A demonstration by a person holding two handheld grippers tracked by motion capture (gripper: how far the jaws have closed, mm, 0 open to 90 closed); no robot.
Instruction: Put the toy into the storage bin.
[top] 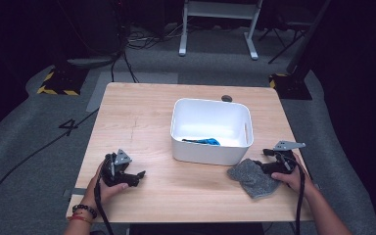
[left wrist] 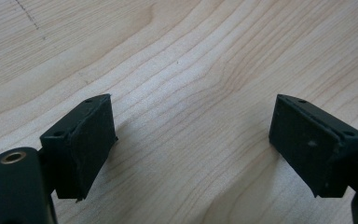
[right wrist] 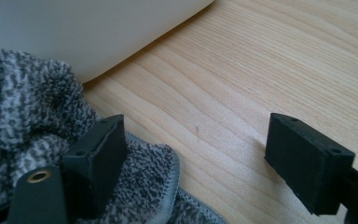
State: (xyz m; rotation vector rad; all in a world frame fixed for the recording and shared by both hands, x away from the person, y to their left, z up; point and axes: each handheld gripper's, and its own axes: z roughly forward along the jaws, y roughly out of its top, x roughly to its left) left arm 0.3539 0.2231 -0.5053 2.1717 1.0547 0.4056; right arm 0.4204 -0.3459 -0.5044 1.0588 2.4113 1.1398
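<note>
- High view: your left tongs [top: 139,175] rest low on the bench [top: 142,117], your hand [top: 106,188] gripping them. Your right tongs [top: 263,166] touch the grey cloth [top: 252,178], just beside the white bin [top: 210,131]. Grey floor and cables lie behind.
- Left gripper view: your left tongs [left wrist: 193,144] are spread wide over bare wood.
- Right gripper view: your right tongs [right wrist: 200,163] are spread, one jaw on the cloth [right wrist: 32,116], pinching nothing.

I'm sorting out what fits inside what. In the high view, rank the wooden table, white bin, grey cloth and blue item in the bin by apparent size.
1. wooden table
2. white bin
3. grey cloth
4. blue item, partly hidden by the bin's wall, so its full size is unsure.
</note>
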